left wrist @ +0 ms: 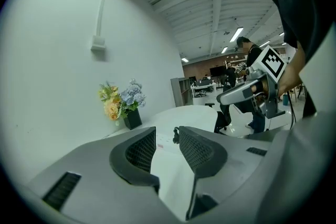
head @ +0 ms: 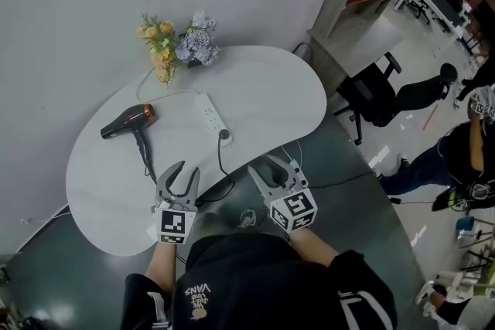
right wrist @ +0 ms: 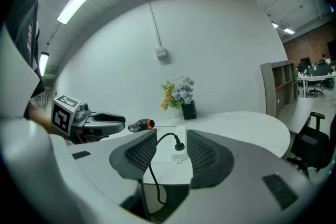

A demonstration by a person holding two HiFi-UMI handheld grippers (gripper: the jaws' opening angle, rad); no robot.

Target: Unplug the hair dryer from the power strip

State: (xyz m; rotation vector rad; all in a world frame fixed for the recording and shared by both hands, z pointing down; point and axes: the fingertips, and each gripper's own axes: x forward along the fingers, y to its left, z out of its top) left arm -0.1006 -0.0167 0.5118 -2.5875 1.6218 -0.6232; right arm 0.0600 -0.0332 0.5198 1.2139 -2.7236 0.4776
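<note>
A black and orange hair dryer (head: 128, 122) lies at the left of the white table (head: 271, 89). Its black cord (head: 222, 180) loops near the front edge and ends in a plug (head: 224, 135) seated in the near end of a white power strip (head: 209, 113). My left gripper (head: 190, 168) hovers at the front edge, open and empty, pointing toward the strip. My right gripper (head: 263, 164) is beside it, open too. In the right gripper view the plug (right wrist: 179, 146) and strip (right wrist: 180, 132) sit ahead between the spread jaws, apart from them. The left gripper view shows the plug (left wrist: 175, 135) small and far off.
A vase of yellow and blue flowers (head: 178, 46) stands at the table's back edge against the wall. A black office chair (head: 371, 93) and a grey shelf unit (head: 360, 0) stand to the right. People are at the far right.
</note>
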